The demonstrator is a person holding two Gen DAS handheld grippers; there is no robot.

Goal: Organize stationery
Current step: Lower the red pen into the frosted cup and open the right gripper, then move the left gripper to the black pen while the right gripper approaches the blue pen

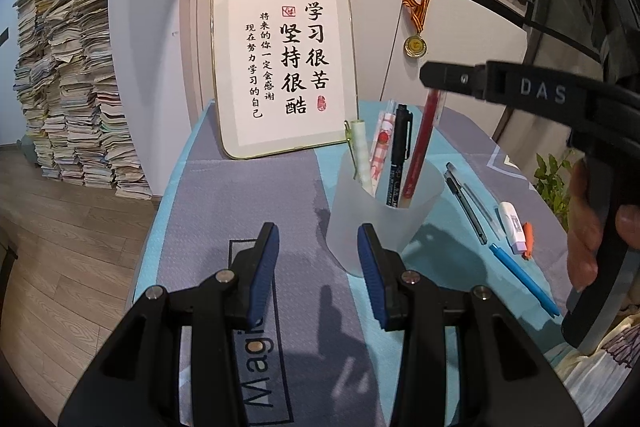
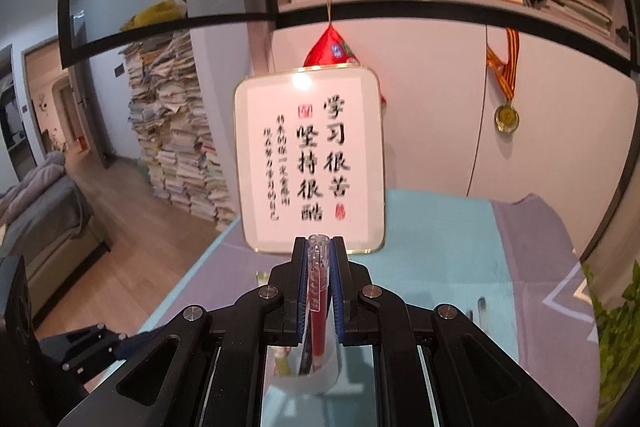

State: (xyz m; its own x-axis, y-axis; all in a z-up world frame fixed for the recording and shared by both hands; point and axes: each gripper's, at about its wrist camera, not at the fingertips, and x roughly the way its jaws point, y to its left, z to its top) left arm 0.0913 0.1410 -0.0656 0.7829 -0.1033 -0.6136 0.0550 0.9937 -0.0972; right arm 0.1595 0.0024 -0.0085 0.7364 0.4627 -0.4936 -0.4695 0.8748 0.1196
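The left claw (image 1: pixel 318 267) hangs wide open and empty before the cup (image 1: pixel 386 215). The right claw (image 2: pixel 319 287) pinches a red pen (image 2: pixel 319 311), its tip inside the cup: lower it straight, then let go. The cup holds four pens; about four more lie on the table (image 1: pixel 224 195).

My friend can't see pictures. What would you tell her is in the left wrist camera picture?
The right gripper lowers a red pen into a frosted cup already holding three other pens. The left gripper waits open in front of the cup, and more pens and a white eraser lie on the blue-grey tablecloth.
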